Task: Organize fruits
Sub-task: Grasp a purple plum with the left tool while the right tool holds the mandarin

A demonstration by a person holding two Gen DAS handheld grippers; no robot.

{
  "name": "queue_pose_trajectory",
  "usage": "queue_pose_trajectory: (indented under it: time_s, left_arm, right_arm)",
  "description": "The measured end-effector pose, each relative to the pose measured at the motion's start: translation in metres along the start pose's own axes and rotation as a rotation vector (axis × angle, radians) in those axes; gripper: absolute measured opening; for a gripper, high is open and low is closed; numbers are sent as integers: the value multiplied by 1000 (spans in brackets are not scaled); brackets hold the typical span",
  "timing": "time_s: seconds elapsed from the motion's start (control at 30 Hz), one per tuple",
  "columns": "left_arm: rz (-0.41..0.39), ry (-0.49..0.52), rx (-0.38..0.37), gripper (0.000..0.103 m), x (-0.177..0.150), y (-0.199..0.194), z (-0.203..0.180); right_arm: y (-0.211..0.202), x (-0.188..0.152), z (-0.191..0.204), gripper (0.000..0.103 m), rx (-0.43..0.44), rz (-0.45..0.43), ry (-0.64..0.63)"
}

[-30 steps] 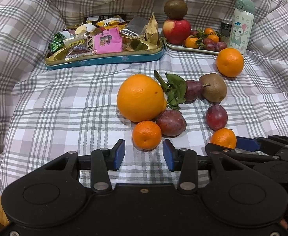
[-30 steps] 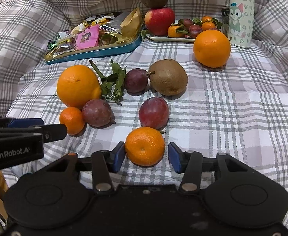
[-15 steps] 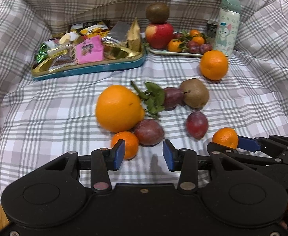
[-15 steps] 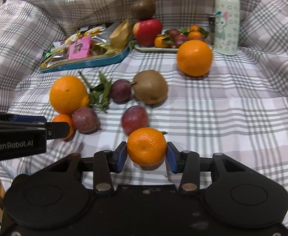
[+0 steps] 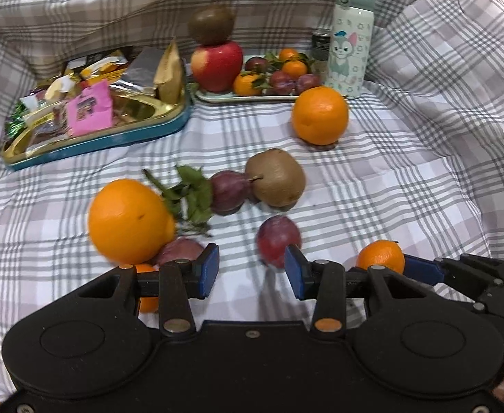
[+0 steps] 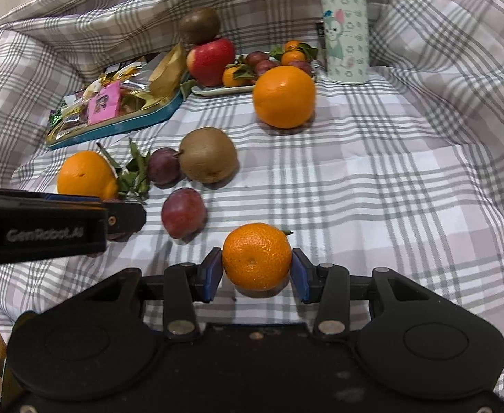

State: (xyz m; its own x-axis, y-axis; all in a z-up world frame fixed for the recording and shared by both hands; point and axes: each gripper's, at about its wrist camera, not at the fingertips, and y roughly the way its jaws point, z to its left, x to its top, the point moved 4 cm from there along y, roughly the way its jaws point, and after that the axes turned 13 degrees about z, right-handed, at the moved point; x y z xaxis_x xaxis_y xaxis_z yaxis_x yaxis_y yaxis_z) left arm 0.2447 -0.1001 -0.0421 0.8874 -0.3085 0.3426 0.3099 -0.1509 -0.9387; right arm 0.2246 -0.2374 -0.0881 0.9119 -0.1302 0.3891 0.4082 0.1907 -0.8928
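My right gripper (image 6: 257,272) is shut on a small mandarin (image 6: 256,256) and holds it just above the checked cloth; it also shows in the left wrist view (image 5: 381,256). My left gripper (image 5: 251,270) is open and empty, above the cloth between a plum (image 5: 278,241) and a purple fruit (image 5: 179,251) beside a big orange (image 5: 128,222). A brown pear (image 5: 275,181), a leafy plum (image 5: 227,191) and a second orange (image 5: 320,115) lie farther back. A fruit plate (image 5: 217,97) at the back holds an apple (image 5: 217,63), a kiwi, mandarins and plums.
A teal and gold snack tray (image 5: 90,137) with packets stands at the back left. A mint bottle (image 5: 351,39) stands right of the fruit plate. The cloth rises in folds on all sides. A small mandarin (image 5: 147,285) lies half hidden under my left finger.
My right gripper closed on the small mandarin and lifted it slightly. My left gripper moved right and up, away from the small mandarin near the big orange.
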Motion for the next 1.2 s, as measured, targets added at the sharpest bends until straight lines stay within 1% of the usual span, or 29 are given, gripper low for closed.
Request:
queue_pose_trajectory:
  time_s: [0.17, 0.43, 0.7, 0.8, 0.9, 1.03, 1.2]
  left_arm:
    - [16, 8, -23, 50, 7, 10, -9]
    - [35, 15, -7, 50, 17, 26, -18]
    - [51, 11, 7, 50, 22, 39, -20]
    - [45, 9, 4, 46, 23, 42, -21]
    - [32, 15, 8, 45, 23, 42, -22]
    - [44, 4, -18, 45, 19, 38, -21]
    - [24, 6, -21, 45, 8, 19, -18]
  right_arm:
    - [-2, 0, -11, 45, -8, -7, 26]
    - [-3, -3, -25, 45, -15, -6, 59]
    - [-2, -7, -27, 45, -14, 2, 68]
    - [-4, -9, -27, 45, -16, 1, 69]
    - [-6, -10, -28, 45, -18, -1, 69]
    - [-12, -14, -28, 45, -23, -9, 72]
    - [-24, -19, -25, 45, -27, -24, 70]
